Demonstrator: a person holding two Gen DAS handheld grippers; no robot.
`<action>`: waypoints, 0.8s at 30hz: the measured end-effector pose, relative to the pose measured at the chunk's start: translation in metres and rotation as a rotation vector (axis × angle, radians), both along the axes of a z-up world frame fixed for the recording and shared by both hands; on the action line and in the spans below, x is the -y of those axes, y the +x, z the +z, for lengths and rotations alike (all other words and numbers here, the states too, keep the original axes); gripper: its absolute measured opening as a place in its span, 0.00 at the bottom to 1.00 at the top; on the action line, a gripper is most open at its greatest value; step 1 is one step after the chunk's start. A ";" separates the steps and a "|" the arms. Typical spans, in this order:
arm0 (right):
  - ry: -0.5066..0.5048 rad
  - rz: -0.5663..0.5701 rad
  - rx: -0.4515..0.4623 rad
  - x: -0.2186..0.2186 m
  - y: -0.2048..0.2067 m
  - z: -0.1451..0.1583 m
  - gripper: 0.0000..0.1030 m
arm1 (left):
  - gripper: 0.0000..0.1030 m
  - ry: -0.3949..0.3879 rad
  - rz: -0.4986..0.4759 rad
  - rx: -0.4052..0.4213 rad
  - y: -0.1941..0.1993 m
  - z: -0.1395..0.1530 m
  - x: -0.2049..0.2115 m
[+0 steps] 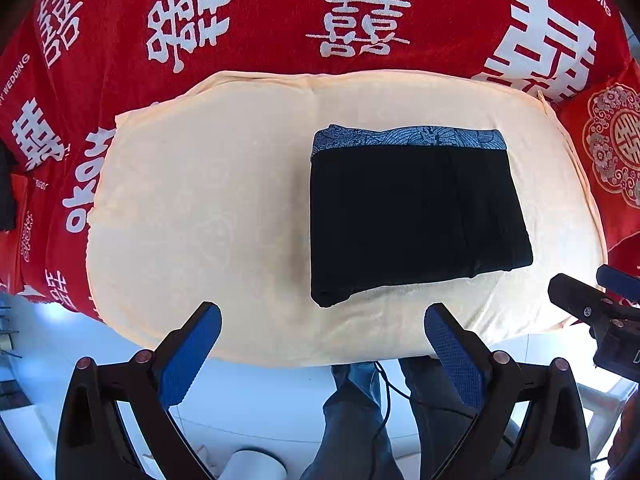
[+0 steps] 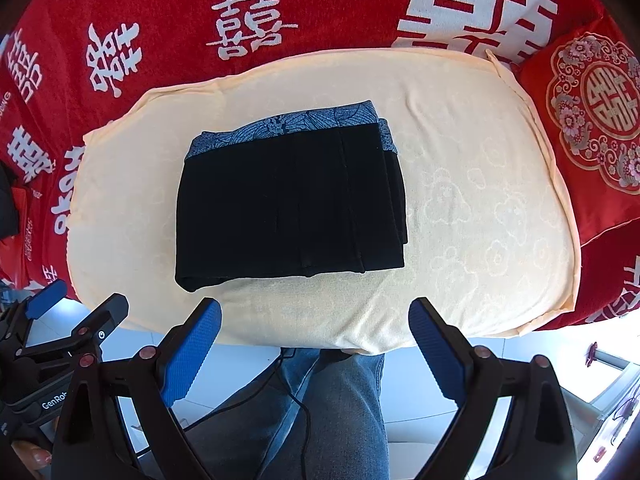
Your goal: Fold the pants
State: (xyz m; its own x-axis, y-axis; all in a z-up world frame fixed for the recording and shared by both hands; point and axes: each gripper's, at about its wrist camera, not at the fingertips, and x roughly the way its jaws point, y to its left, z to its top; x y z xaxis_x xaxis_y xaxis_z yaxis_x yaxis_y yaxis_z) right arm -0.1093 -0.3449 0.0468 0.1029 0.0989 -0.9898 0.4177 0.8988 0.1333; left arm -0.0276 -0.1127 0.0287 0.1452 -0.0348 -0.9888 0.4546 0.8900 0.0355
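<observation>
The black pants (image 1: pixel 412 216) lie folded into a compact rectangle on the cream towel (image 1: pixel 192 208), their blue patterned waistband (image 1: pixel 408 138) at the far edge. In the right wrist view the pants (image 2: pixel 288 204) lie left of centre on the towel (image 2: pixel 480 216). My left gripper (image 1: pixel 322 320) is open and empty, held above the towel's near edge, short of the pants. My right gripper (image 2: pixel 316 316) is open and empty, also just short of the pants' near edge. Each gripper shows at the edge of the other's view, the right one (image 1: pixel 592 308) and the left one (image 2: pixel 76 304).
The towel lies on a red blanket (image 1: pixel 280 12) with white characters. A red embroidered cushion (image 2: pixel 592 120) sits at the right. The person's jeans-clad legs (image 2: pixel 340 408) and a black cable (image 2: pixel 296 400) are below, over a white floor.
</observation>
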 end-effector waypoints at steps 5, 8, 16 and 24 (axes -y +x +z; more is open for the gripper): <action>-0.014 0.013 0.004 -0.001 -0.001 0.003 0.93 | 0.99 0.001 -0.004 -0.002 -0.002 0.002 0.000; -0.017 0.017 0.007 -0.002 -0.001 0.004 0.93 | 0.99 -0.001 -0.009 0.003 -0.004 0.003 0.000; -0.022 0.016 0.010 -0.004 -0.002 0.005 0.93 | 0.99 0.005 -0.012 0.012 -0.007 0.004 0.003; -0.036 0.025 0.016 -0.006 -0.002 0.008 0.93 | 0.99 0.015 -0.021 0.029 -0.010 0.006 0.004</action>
State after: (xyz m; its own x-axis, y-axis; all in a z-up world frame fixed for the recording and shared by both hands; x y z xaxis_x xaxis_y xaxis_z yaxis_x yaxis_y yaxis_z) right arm -0.1115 -0.3385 0.0552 0.1168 0.0659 -0.9910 0.3933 0.9132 0.1071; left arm -0.0373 -0.1171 0.0346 0.1729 -0.0237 -0.9847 0.4719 0.8795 0.0617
